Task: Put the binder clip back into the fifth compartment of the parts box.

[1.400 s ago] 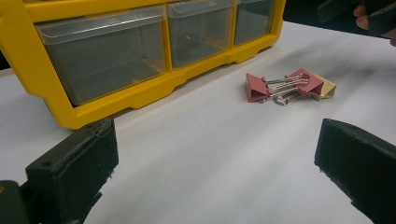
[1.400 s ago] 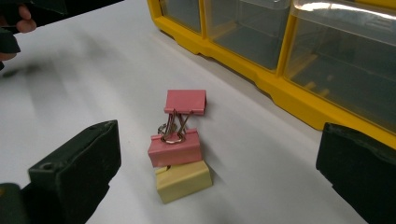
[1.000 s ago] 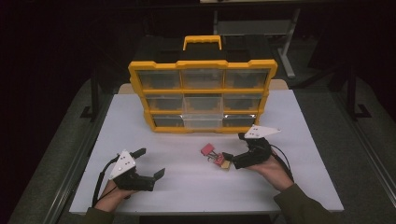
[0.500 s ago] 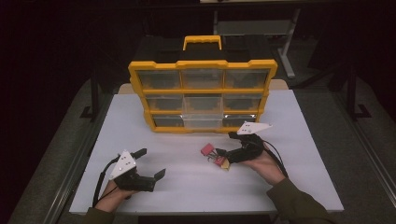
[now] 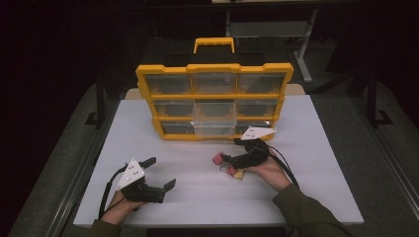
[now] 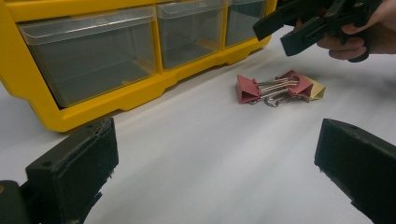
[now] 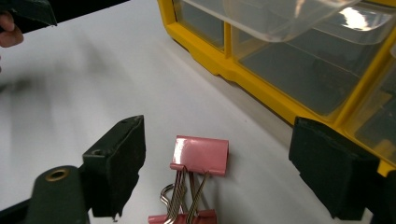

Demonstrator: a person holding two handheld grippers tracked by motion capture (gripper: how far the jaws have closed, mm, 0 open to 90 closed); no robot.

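Right gripper (image 7: 215,172) slid onto clips (image 5: 228,164), fingers narrowing, nothing pinched yet; pickup imminent. Left gripper (image 5: 158,174) idled at 7 o'clock, fingers wide.

1. High view: the white table (image 5: 197,197) is evenly lit from above; everything beyond its edges falls into near-darkness.
2. Left gripper view: soft shadows lie beside the binder clips (image 6: 279,88); the near jaws are slightly blurred.
3. Right gripper view: glare marks the clear drawer (image 7: 280,16) of the yellow organizer (image 7: 261,86); the frame edges are soft.
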